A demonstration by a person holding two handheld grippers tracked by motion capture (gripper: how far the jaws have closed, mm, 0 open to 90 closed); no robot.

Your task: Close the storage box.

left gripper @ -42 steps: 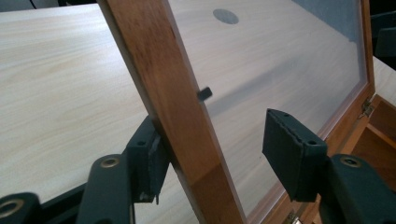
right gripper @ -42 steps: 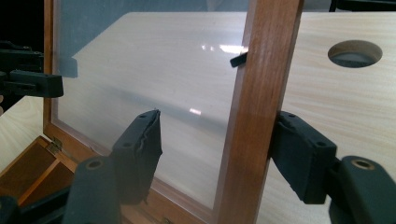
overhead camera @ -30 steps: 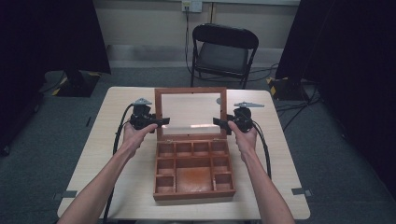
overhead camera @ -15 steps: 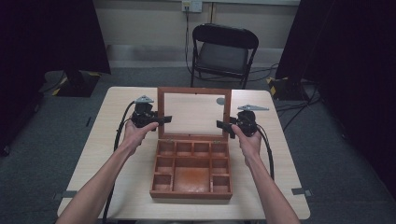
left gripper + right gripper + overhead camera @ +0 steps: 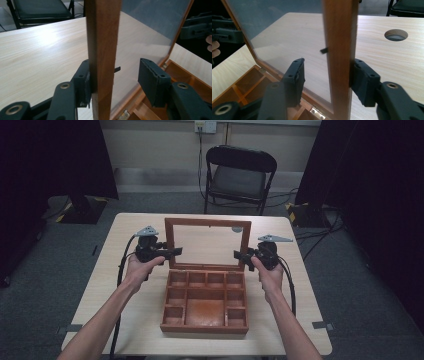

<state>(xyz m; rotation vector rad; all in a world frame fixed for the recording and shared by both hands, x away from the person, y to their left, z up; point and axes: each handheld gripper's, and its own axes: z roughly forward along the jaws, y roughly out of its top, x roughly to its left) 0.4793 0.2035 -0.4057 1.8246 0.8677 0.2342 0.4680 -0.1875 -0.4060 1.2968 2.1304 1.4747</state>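
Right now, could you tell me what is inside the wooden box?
The wooden box holds bare dividers: small compartments around one large middle compartment, all visibly empty. The raised glass lid covers none of them; the near wall hides a sliver of the front floors.

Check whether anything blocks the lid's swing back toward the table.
Nothing visible does. The lid stands about upright between both grippers, and the table behind it is bare apart from a cable hole.

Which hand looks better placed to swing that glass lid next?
Right, but only narrowly. The left gripper and right gripper each straddle a side rail of the upright lid, with one pad touching the wood. The right gripper's jaws have just been closing, so it probably grips first.
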